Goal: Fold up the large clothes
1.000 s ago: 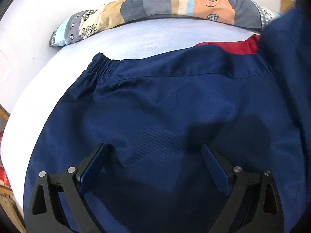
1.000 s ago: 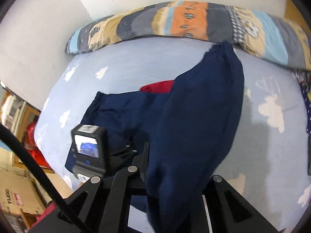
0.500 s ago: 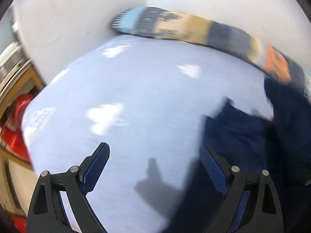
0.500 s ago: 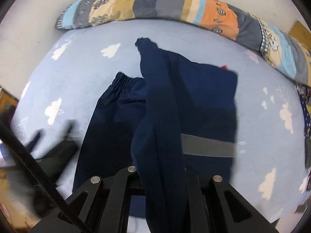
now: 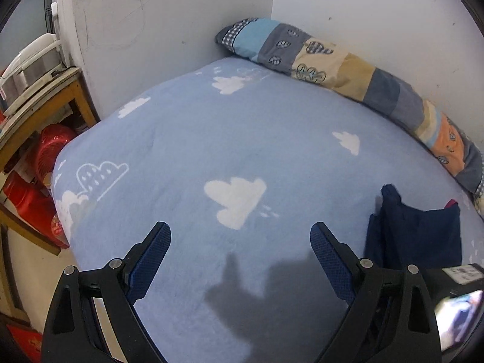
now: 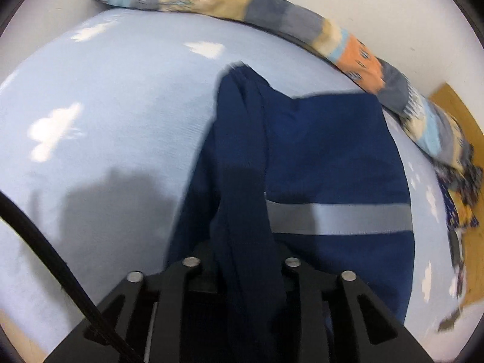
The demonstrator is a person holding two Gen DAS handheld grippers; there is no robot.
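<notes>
While the right gripper (image 6: 242, 260) hangs low over the near edge of the navy garment (image 6: 326, 157), a bunched fold of that cloth (image 6: 242, 181) runs up between its jaws, which have just been opening; in the right wrist view the strand stands between them and I cannot tell whether the pads press on it. The left gripper (image 5: 240, 242) is spread wide with nothing between its blue pads (image 5: 151, 257), held over bare bed sheet (image 5: 211, 127) to the left of the garment.

The garment lies on the right half of the bed, well short of the patchwork bolster (image 6: 302, 21) along the far wall. Its long axis runs near to far: the grey reflective band (image 6: 341, 219) crosses it left to right close to the near end, and the far end comes to a raised point at the far left corner. A scrap of red (image 5: 451, 203) shows at the far right edge in the left wrist view.

My judgement of the risks: if the bunched fold slips out before it is laid flat, it may drop as a rope along the left edge and leave a ridge rather than a clean fold. Pulling away with cloth snagged on a pad would drag the stack askew. With the left gripper off the fabric, nothing pins the lower layer
</notes>
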